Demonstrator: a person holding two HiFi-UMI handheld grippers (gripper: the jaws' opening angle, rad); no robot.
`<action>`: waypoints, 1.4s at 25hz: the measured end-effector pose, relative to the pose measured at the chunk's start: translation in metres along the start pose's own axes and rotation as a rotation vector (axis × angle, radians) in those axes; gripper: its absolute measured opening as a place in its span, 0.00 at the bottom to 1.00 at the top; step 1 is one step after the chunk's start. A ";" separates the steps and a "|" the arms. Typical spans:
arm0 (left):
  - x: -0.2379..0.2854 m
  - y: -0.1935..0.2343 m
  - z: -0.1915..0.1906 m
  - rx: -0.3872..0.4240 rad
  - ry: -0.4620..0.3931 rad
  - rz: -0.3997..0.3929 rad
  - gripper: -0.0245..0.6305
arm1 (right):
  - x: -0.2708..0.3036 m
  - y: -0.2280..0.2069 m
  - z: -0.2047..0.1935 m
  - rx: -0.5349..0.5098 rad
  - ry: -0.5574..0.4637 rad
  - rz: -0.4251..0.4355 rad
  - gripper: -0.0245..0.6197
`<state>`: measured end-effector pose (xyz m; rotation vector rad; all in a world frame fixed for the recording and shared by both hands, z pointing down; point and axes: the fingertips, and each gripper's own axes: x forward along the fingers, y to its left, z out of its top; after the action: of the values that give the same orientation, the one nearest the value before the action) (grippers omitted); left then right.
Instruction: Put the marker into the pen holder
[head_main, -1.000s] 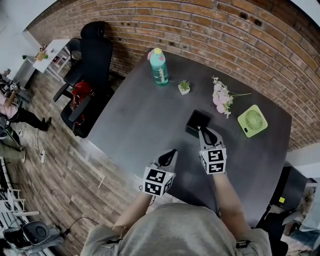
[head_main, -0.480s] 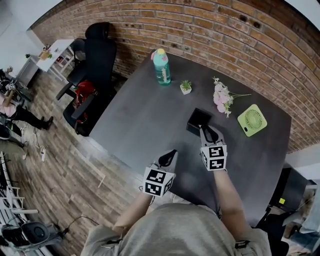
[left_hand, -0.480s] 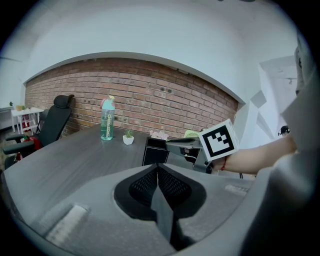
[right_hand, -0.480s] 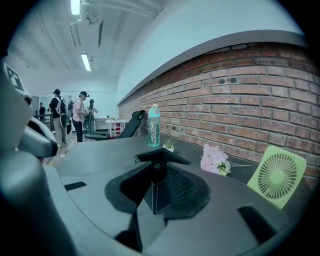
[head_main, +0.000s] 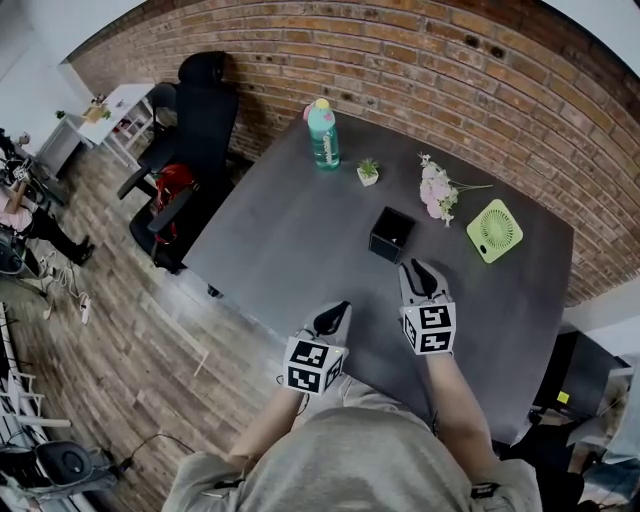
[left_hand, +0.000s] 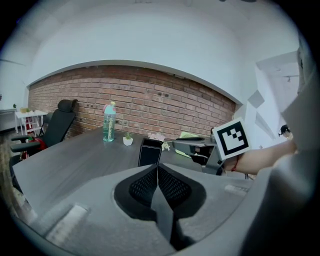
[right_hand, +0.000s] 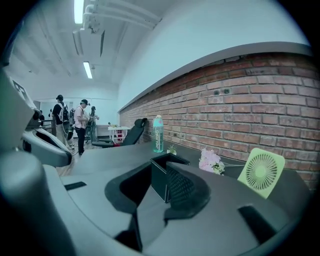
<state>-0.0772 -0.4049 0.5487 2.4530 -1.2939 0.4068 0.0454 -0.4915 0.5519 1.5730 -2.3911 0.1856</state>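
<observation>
Near edge of table (head_main: 290, 235): left claw (head_main: 337, 310) clenched on nothing, idle. Mid-table: pen holder (head_main: 390, 234) upright, with my right claw (head_main: 416, 268) just short of it, released and empty. Marker unseen on the table or in either claw; holder's inside too dark to tell. Judgement: keep right claw off the rim so the holder doesn't tip.

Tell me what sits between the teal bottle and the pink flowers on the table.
A small potted plant in a white pot stands between the teal bottle and the pink flowers. The head view shows it most clearly.
</observation>
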 end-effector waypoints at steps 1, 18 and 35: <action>-0.005 -0.003 -0.001 -0.001 -0.004 0.002 0.07 | -0.010 0.004 0.004 0.000 -0.015 0.003 0.15; -0.084 -0.062 -0.021 -0.002 -0.088 0.026 0.07 | -0.164 0.061 0.033 -0.019 -0.181 0.037 0.04; -0.154 -0.120 -0.047 0.002 -0.142 0.050 0.07 | -0.266 0.113 0.024 -0.064 -0.228 0.101 0.04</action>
<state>-0.0658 -0.2084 0.5098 2.4940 -1.4140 0.2500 0.0375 -0.2181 0.4556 1.5182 -2.6225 -0.0536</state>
